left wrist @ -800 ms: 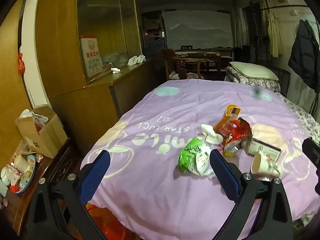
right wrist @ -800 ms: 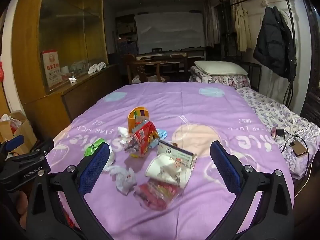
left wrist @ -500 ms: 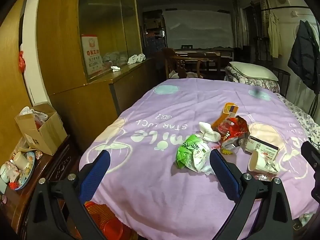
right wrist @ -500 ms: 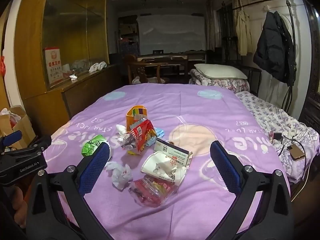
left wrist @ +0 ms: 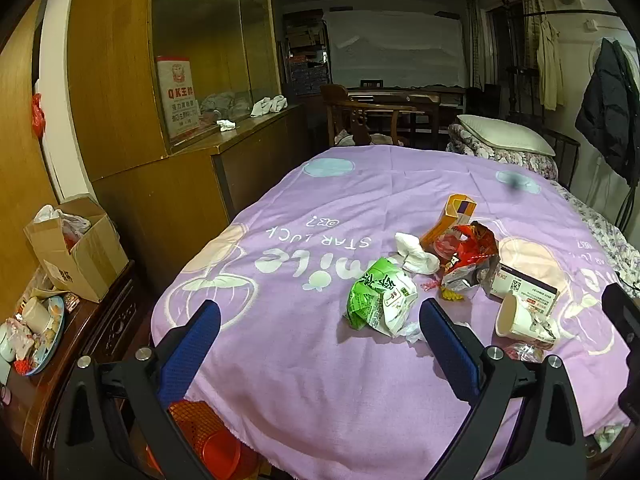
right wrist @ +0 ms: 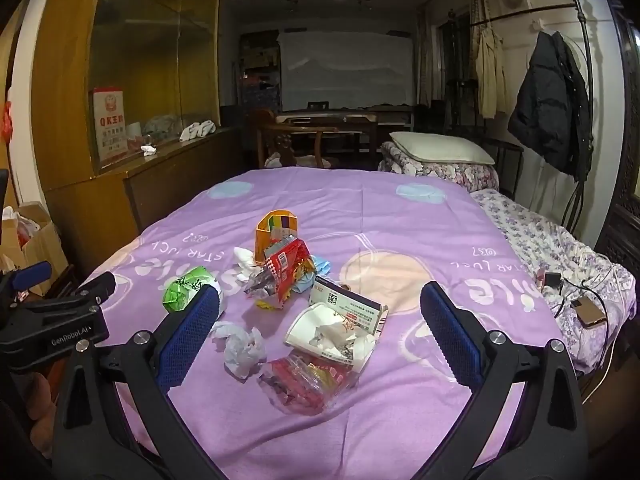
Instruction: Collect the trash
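Trash lies in a heap on the purple cloth [left wrist: 280, 360] [right wrist: 400, 420]: a green wrapper [left wrist: 380, 298] [right wrist: 184, 292], an orange carton [left wrist: 452, 218] [right wrist: 276, 232], a red snack bag [left wrist: 466, 258] [right wrist: 290, 270], a white paper cup [left wrist: 520, 322] [right wrist: 332, 334], a white box [left wrist: 528, 290] [right wrist: 348, 308], crumpled tissue [right wrist: 242, 346] and a clear wrapper [right wrist: 310, 380]. My left gripper [left wrist: 320, 344] hovers open near the cloth's front left, the green wrapper just ahead of its right finger. My right gripper [right wrist: 320, 336] stands open over the cup and clear wrapper, holding nothing.
An orange mesh bin [left wrist: 204, 436] sits below the cloth's front edge. A cardboard box [left wrist: 76, 248] and a plate of clutter [left wrist: 36, 332] stand at the left. A wooden cabinet [left wrist: 168, 184] lines the left. A phone and cables [right wrist: 588, 308] lie on the bed at right.
Both grippers have drawn back and risen slightly, so the trash sits a little higher and farther in each view. Their jaws stay wide open.
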`<state>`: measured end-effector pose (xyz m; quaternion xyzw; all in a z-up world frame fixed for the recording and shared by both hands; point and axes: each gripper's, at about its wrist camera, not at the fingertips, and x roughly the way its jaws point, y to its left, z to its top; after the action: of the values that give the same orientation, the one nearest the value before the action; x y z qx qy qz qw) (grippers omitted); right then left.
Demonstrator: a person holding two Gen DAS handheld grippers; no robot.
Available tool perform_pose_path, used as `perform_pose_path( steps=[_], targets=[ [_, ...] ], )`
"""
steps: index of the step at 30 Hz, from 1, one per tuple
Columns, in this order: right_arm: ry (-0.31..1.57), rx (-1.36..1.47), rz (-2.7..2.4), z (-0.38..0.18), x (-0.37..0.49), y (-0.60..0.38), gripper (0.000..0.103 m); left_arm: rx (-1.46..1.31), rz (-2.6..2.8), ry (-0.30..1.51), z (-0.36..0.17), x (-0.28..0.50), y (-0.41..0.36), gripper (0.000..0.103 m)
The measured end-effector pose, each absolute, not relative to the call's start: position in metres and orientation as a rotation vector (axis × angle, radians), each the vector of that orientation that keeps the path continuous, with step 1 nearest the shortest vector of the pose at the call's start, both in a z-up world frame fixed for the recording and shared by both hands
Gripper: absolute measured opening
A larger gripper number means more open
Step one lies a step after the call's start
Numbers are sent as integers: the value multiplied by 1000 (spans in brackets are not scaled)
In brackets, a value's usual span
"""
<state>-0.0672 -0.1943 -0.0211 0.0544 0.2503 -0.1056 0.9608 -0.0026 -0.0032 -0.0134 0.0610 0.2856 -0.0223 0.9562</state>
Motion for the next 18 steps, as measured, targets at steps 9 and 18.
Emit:
perform_pose_path(
  steps=[9, 18],
  targets=[
    [501, 108, -214, -20, -69, -192, 96, 123, -46, 581, -12, -3, -3, 97],
    [497, 105, -214, -19, -70, -191, 96, 126, -50, 578, -13, -4, -5, 97]
  ],
)
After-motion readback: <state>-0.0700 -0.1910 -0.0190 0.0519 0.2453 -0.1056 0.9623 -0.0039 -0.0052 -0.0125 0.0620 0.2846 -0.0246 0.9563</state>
